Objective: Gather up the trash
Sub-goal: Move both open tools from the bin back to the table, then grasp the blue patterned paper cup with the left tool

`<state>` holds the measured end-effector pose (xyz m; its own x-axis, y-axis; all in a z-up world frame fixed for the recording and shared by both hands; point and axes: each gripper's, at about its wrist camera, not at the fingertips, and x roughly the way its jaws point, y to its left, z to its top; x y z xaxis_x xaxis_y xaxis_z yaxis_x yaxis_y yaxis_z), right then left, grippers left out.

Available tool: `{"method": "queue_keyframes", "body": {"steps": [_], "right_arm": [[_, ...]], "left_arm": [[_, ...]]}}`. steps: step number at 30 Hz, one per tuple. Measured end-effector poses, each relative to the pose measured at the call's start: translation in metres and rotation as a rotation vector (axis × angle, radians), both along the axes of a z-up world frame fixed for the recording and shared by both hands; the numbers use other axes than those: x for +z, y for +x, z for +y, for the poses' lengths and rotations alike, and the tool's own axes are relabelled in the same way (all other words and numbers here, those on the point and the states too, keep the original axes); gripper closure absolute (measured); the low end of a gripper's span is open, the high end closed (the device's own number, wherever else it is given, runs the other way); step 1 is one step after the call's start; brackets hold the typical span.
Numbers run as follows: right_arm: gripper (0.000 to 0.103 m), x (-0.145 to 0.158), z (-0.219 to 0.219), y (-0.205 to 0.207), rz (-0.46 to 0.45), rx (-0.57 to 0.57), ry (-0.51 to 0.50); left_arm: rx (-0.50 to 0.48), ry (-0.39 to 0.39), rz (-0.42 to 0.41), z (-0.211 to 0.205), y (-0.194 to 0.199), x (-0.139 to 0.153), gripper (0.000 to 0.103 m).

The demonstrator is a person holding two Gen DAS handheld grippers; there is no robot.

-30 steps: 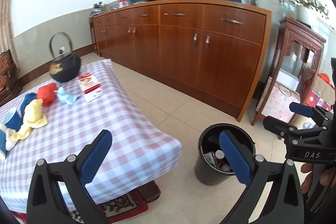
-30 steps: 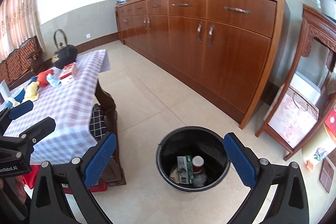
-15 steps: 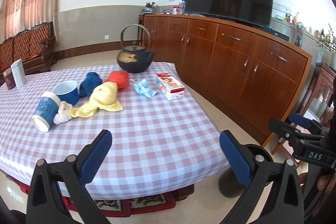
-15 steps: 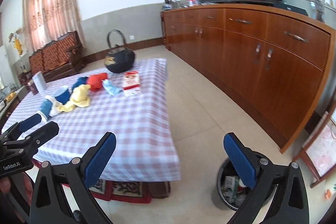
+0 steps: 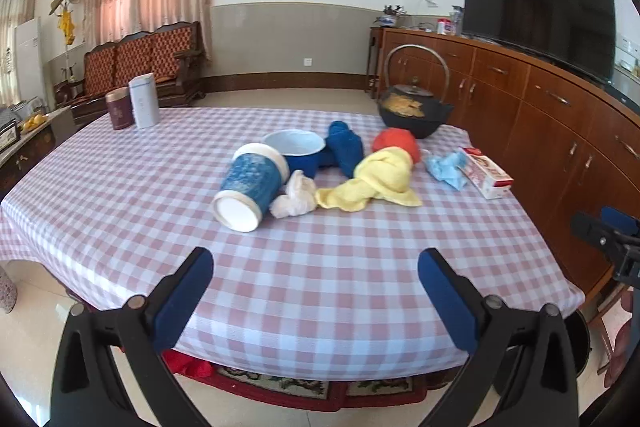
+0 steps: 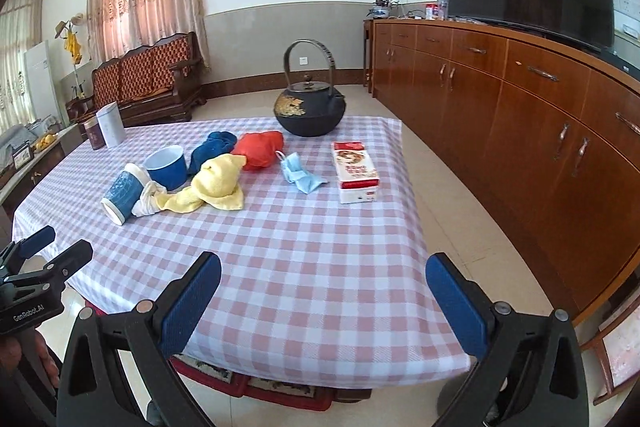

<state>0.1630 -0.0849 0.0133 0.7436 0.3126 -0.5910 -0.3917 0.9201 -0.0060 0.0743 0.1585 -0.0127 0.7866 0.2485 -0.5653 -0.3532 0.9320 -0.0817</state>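
Both the left gripper (image 5: 316, 291) and right gripper (image 6: 324, 293) hang wide open, empty, over the table's (image 6: 320, 347) bare near edge.

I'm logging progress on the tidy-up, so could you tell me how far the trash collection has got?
Nothing on the table shows as collected. Nothing is in hand: the left gripper and right gripper both hover open and empty. Left on the checked tablecloth: the tipped paper cup, white tissue, blue face mask and red-white box.

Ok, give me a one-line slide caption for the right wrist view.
Open right gripper faces a checkered table holding a tipped cup, crumpled tissue, cloths, face mask, carton and kettle.
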Motion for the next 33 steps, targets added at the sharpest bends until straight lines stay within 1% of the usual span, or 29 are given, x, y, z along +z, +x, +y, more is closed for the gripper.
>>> {"method": "queue_keyframes", "body": {"steps": [3,5,8,13,15,18,19,25,27,29,30,31,33], "right_arm": [[0.0,-0.006,0.031,0.006,0.007,0.048,-0.012],[0.0,-0.012,0.05,0.012,0.018,0.079,-0.024],[0.0,-0.02,0.077,0.022,0.032,0.12,-0.034],[0.0,-0.032,0.116,0.043,0.057,0.168,-0.048],[0.0,-0.037,0.13,0.054,0.063,0.172,-0.058],[0.0,-0.045,0.147,0.074,0.082,0.172,-0.063],[0.0,-0.047,0.151,0.08,0.088,0.171,-0.067],[0.0,-0.06,0.174,0.115,0.125,0.165,-0.084],[0.0,-0.066,0.18,0.124,0.141,0.164,-0.09],[0.0,-0.073,0.186,0.131,0.162,0.163,-0.093],[0.002,-0.075,0.188,0.134,0.17,0.163,-0.097],[0.003,-0.078,0.191,0.136,0.177,0.164,-0.101],[0.008,-0.082,0.195,0.141,0.188,0.164,-0.11]], "left_arm": [[0.039,-0.016,0.009,0.024,0.004,-0.005,0.001],[0.054,0.007,0.023,0.036,0.009,-0.008,0.001],[0.046,-0.011,0.027,0.051,0.018,-0.011,0.001],[0.053,-0.011,0.071,0.072,0.043,-0.023,0.004],[0.052,-0.016,0.095,0.08,0.054,-0.03,0.007],[0.039,-0.041,0.104,0.093,0.071,-0.037,0.012],[0.03,-0.047,0.109,0.095,0.076,-0.04,0.016],[-0.004,-0.099,0.125,0.102,0.099,-0.052,0.02],[-0.012,-0.125,0.132,0.103,0.106,-0.055,0.024],[-0.019,-0.145,0.134,0.105,0.111,-0.057,0.03],[-0.022,-0.154,0.136,0.106,0.113,-0.058,0.033],[-0.026,-0.169,0.134,0.109,0.115,-0.058,0.04],[-0.027,-0.196,0.123,0.112,0.116,-0.058,0.04]]}}
